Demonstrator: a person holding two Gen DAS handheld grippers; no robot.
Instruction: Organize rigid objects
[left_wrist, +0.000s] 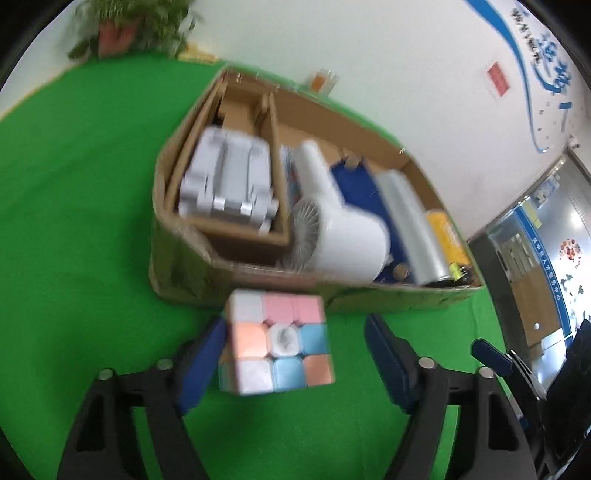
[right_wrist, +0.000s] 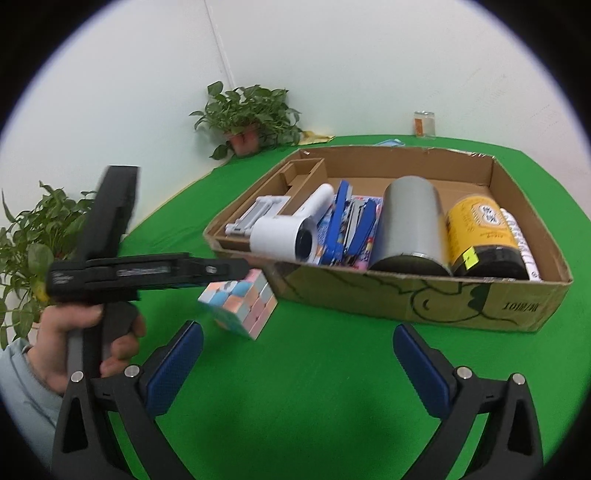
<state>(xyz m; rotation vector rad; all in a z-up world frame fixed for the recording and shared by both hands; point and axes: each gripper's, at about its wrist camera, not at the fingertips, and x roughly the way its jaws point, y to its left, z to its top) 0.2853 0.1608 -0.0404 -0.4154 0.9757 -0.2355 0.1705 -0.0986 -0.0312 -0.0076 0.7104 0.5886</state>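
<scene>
A pastel puzzle cube (left_wrist: 279, 341) sits between the fingers of my left gripper (left_wrist: 295, 354), against the left pad, with a gap to the right pad; the jaws are wide apart. It also shows in the right wrist view (right_wrist: 240, 304), tilted, just in front of the cardboard box (right_wrist: 406, 299). The box (left_wrist: 258, 280) holds a white hand fan (left_wrist: 332, 221), a grey folded stand (left_wrist: 229, 177), a silver cylinder (right_wrist: 410, 229), a blue stapler (right_wrist: 351, 225) and a yellow jar (right_wrist: 484, 236). My right gripper (right_wrist: 297, 354) is open and empty above the green cloth.
Green cloth (right_wrist: 295, 406) covers the round table. Potted plants (right_wrist: 247, 118) stand at the far edge and at the left (right_wrist: 29, 240). A small glass jar (right_wrist: 424, 124) stands behind the box. The person's hand (right_wrist: 81, 343) holds the left gripper.
</scene>
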